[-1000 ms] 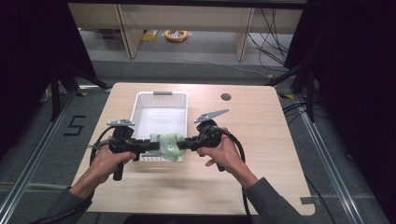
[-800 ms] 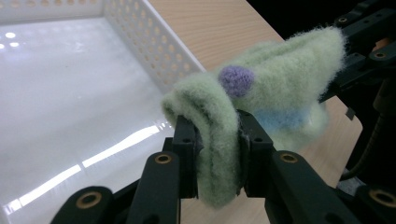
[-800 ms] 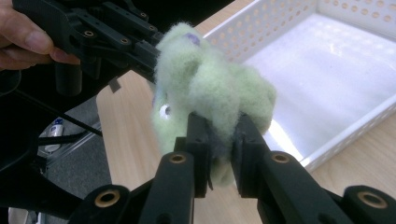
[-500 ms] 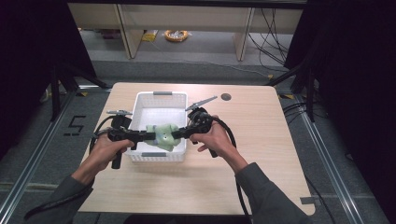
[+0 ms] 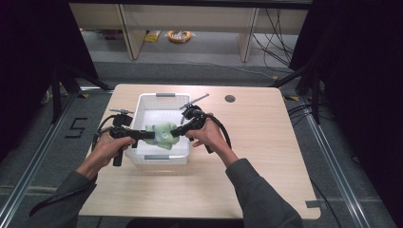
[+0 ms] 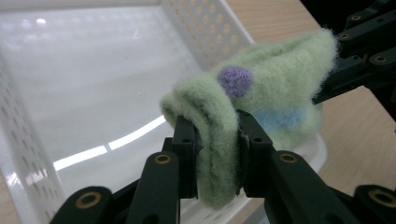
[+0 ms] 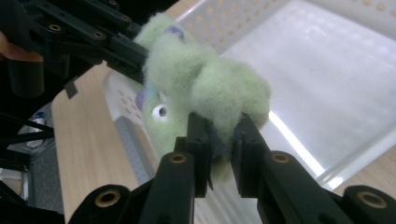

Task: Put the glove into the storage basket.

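The left gripper (image 5: 145, 135) pinches a fold of the green fuzzy toy (image 5: 163, 134), held over the near part of the white basket (image 5: 142, 102); the right gripper (image 5: 177, 131) pinches its other side. It looks light, soft and squashy, so thick folds should grip best

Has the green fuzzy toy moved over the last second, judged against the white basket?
Yes. The green fuzzy toy, pinched by the left gripper and right gripper, has travelled away from the person, from the white basket's near rim to over its inside.
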